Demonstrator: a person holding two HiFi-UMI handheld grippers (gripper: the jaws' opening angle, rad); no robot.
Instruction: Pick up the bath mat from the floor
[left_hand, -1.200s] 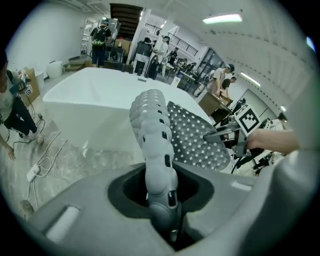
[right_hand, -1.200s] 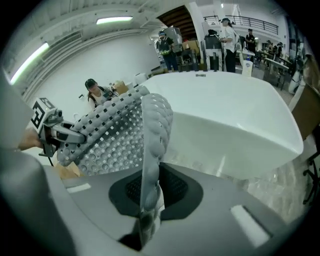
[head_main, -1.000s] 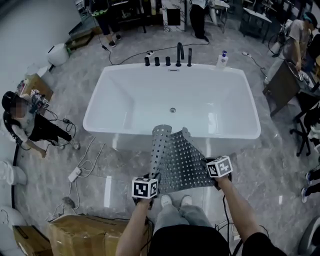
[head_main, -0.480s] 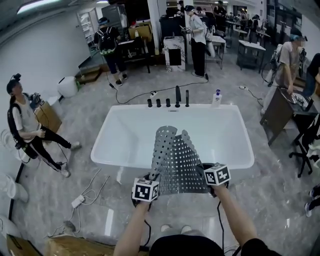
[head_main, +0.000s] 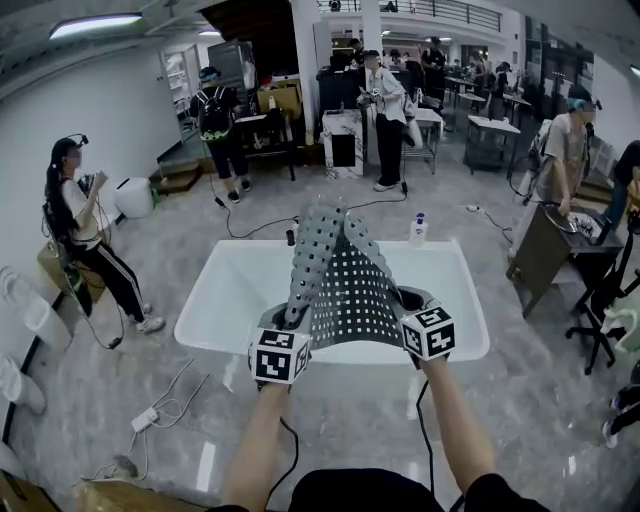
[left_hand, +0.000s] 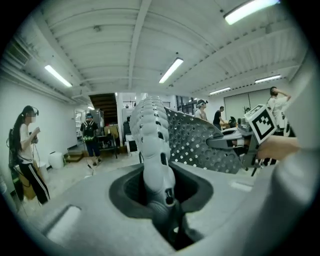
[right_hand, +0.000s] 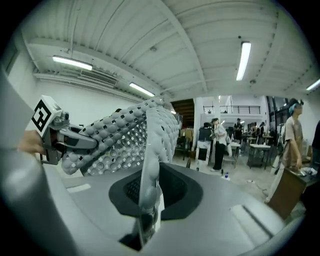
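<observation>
The grey bath mat (head_main: 340, 285), perforated and studded with suction cups, is held up in the air between both grippers, arching upward with its top curled over. My left gripper (head_main: 283, 340) is shut on the mat's left corner, and in the left gripper view the mat (left_hand: 155, 145) rises straight out of the jaws. My right gripper (head_main: 420, 325) is shut on the right corner; in the right gripper view the mat's edge (right_hand: 150, 165) stands thin between the jaws. Each gripper view shows the other gripper clamped on the far corner.
A white bathtub (head_main: 225, 300) with black taps stands below and beyond the mat. Several people stand around: one at the left (head_main: 85, 240), others at the back (head_main: 385, 105) and right (head_main: 565, 150). Cables and a power strip (head_main: 145, 418) lie on the marble floor.
Both grippers have risen with the mat, lifting it from just above the floor to chest height in front of the tub. The head view has tilted up toward the room.
</observation>
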